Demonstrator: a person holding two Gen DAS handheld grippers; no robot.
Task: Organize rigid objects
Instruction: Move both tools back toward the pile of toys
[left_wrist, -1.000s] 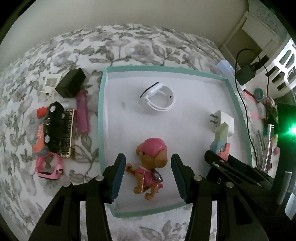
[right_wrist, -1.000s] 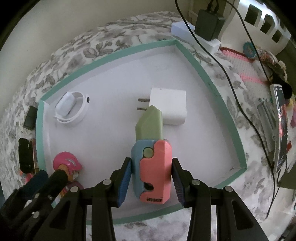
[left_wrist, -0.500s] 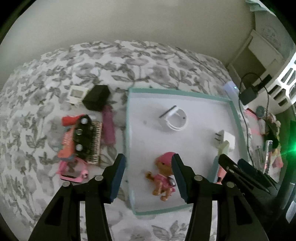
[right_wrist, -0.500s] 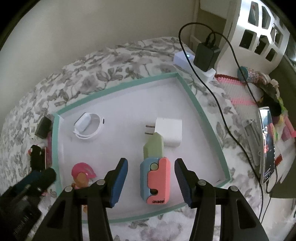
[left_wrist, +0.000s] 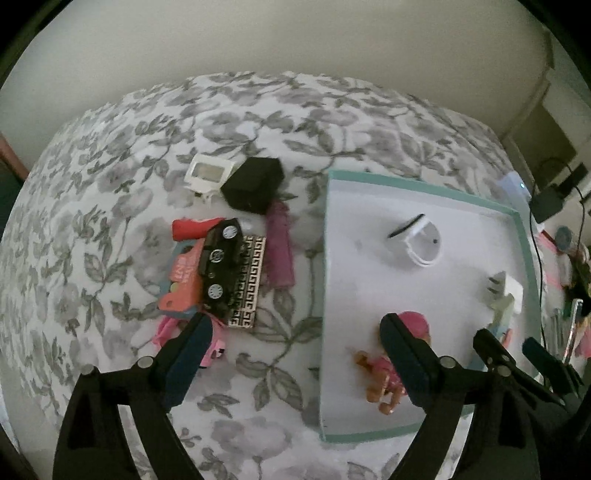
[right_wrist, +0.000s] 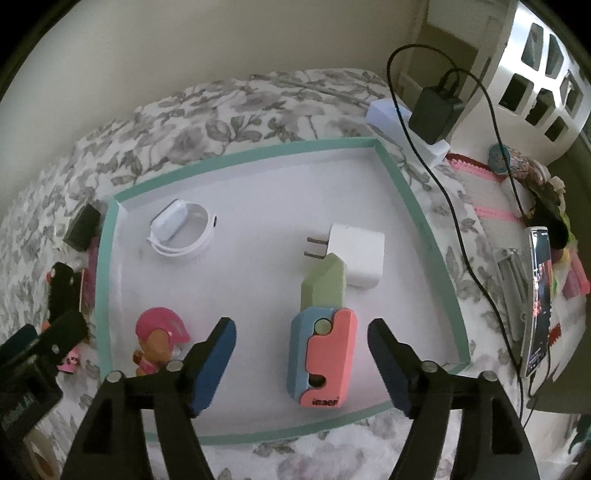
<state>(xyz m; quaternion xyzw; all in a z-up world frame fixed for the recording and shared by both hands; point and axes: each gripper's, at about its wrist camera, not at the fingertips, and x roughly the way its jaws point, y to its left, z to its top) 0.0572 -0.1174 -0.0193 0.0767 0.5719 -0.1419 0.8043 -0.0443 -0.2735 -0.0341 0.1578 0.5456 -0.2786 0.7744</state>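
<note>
Right wrist view: floral quilted bedspread (right_wrist: 229, 107) bearing a shallow rectangular tray (right_wrist: 424, 221), teal-rimmed, smooth white floor. Right gripper (right_wrist: 301, 339), jaws opening, straddles without touching the blocky pink-blue-green plastic toy (right_wrist: 325, 354) at 6 o'clock. Left gripper (left_wrist: 295, 339), jaws opening, empty. Glossy pup figurine (right_wrist: 159, 339) at 8 o'clock.

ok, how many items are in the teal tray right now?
4: white band at the far left, white charger at the far right, pink dog toy near left, pastel toy near right. None seem hidden.
</note>
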